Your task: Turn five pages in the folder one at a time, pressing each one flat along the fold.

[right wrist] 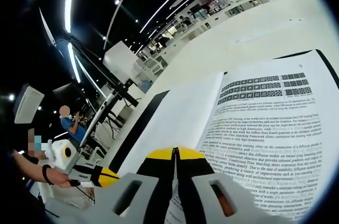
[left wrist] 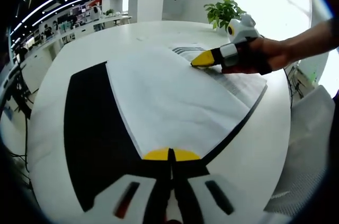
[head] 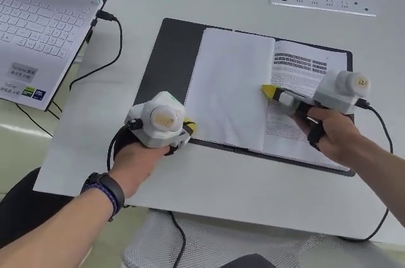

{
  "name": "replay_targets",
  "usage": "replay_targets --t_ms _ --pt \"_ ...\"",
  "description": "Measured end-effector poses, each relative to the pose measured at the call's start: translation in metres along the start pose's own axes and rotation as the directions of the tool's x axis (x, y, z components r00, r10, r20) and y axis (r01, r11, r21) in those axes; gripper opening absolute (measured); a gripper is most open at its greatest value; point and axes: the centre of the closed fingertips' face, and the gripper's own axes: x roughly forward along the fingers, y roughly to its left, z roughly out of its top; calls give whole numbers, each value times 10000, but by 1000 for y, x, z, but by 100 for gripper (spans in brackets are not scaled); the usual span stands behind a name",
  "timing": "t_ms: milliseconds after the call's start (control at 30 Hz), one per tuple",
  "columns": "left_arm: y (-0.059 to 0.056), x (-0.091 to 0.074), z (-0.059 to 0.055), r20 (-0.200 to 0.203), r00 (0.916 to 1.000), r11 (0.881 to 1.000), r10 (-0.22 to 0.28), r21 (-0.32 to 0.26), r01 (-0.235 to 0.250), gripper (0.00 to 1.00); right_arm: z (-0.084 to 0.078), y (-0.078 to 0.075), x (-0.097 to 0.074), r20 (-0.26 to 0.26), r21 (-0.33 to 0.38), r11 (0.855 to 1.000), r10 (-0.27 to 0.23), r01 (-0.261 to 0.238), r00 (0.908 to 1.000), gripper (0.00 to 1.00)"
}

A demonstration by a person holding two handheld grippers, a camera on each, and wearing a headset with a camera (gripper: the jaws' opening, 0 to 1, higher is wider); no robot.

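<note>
holds the right gripper clenched on nothing, yellow tips together and down on the fold of the open folder, between the blank turned page and the printed page; probably set there as one blunt point for running along the crease. poises the left gripper likewise clenched and empty at the near edge of the blank page, seemingly to pin that leaf against springing back, though cannot confirm contact. finds the folder lying open on the white table, beside a laptop. gets the whole layout from the head view; readable print and the crease ahead of the tips from the right gripper view; the blank sheet stretching away to the other gripper's tips from the left gripper view.
</note>
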Motion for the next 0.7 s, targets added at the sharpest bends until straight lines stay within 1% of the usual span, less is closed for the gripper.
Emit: replay_targets --t_ms 67,100,167,200,367,467,667,700 --pt "0 0 0 19 10000 10000 43 -68 -42 0 3 -1 1 165 -82 10000 8 -6 9999 0" --pt "0 0 0 39 10000 9999 54 -158 -53 0 6 -3 2 262 -114 9999 -82 85 9996 0" --pt "1 -1 0 80 10000 9995 51 -307 -49 0 12 -10 4 420 42 9995 -313 311 9986 0" --pt "1 -1 0 90 9999 9995 55 -324 -52 0 14 -12 5 442 109 9995 -300 296 9986 0" --pt "1 -1 0 77 9999 9997 108 -231 -106 0 26 -21 13 688 331 9985 -461 439 9966 0" --pt "1 -1 0 65 9999 9997 117 -201 -116 0 32 -27 16 959 680 9964 -574 510 9937 0" --pt "1 -1 0 10 9999 9999 113 -56 -113 0 39 -32 20 1153 876 9947 -630 531 9913 0" --pt "1 -2 0 4 9999 9999 108 -46 -108 0 42 -37 22 1181 943 9941 -651 541 9909 0"
